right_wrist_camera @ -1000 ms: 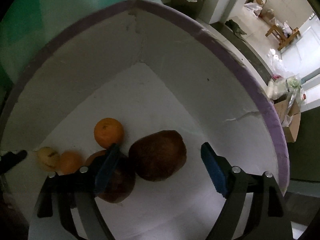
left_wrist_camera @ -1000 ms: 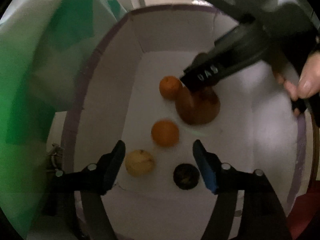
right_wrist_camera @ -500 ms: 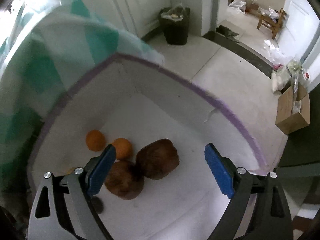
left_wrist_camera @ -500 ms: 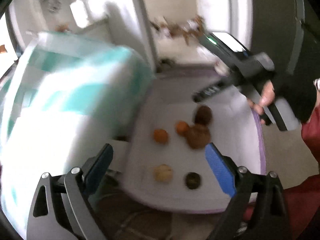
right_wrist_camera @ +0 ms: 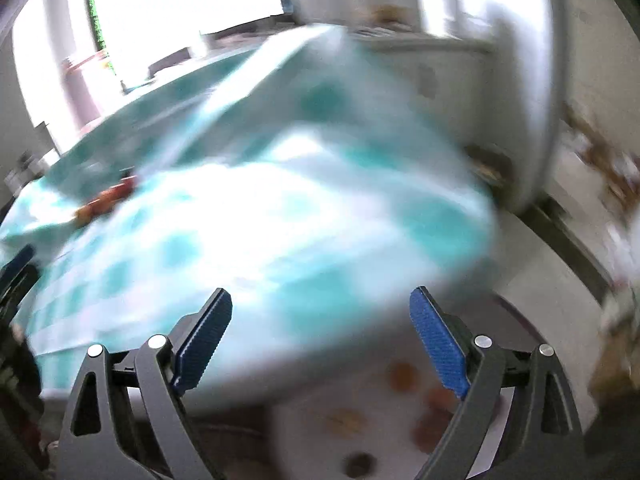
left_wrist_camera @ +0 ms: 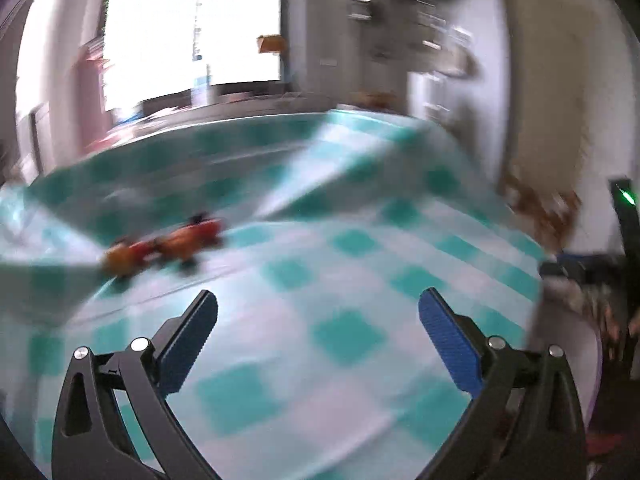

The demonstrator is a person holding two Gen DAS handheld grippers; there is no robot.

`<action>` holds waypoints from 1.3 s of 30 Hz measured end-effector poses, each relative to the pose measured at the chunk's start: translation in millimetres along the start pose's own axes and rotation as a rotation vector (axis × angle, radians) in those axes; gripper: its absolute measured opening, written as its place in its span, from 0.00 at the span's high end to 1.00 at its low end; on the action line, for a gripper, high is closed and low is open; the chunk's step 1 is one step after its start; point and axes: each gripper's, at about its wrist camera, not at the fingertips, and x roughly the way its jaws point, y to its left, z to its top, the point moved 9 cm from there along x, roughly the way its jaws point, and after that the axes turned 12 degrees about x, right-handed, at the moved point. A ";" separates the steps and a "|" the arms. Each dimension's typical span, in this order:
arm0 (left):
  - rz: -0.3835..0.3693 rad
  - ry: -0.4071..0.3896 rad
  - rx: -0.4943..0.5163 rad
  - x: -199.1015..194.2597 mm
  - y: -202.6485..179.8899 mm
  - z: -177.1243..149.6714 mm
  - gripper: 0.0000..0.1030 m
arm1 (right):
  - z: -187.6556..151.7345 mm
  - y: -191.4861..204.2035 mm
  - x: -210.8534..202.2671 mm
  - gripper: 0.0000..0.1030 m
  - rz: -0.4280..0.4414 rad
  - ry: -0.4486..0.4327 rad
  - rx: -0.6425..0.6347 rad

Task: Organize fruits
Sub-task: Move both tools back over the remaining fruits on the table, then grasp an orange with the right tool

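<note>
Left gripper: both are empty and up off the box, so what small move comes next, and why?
Probably ease the left gripper forward and left toward the blurred fruits on the checked tablecloth. Its fingers stand open and empty, and those fruits lie apart from the ones in the white box below.

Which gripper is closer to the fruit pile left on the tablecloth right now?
Left, as far as the blur allows. The fruit pile lies just ahead-left of the left gripper; from the right gripper it sits far off left.
</note>
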 end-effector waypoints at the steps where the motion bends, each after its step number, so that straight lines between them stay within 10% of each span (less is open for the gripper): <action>1: 0.037 0.006 -0.052 -4.8 27.9 -5.6 0.02 | 0.9 19.4 1.9 0.15 0.017 0.003 -0.026; 10: 0.252 0.098 -0.416 -20.3 179.1 -76.3 0.02 | -8.2 227.0 68.5 0.15 0.138 0.080 -0.291; 23: 0.221 0.122 -0.658 -20.4 217.8 -119.4 0.02 | -8.9 368.0 210.9 0.15 0.063 0.142 -0.430; 39: 0.182 0.084 -0.869 -27.1 228.7 -139.4 0.02 | 4.8 401.1 256.5 0.57 0.042 0.170 -0.462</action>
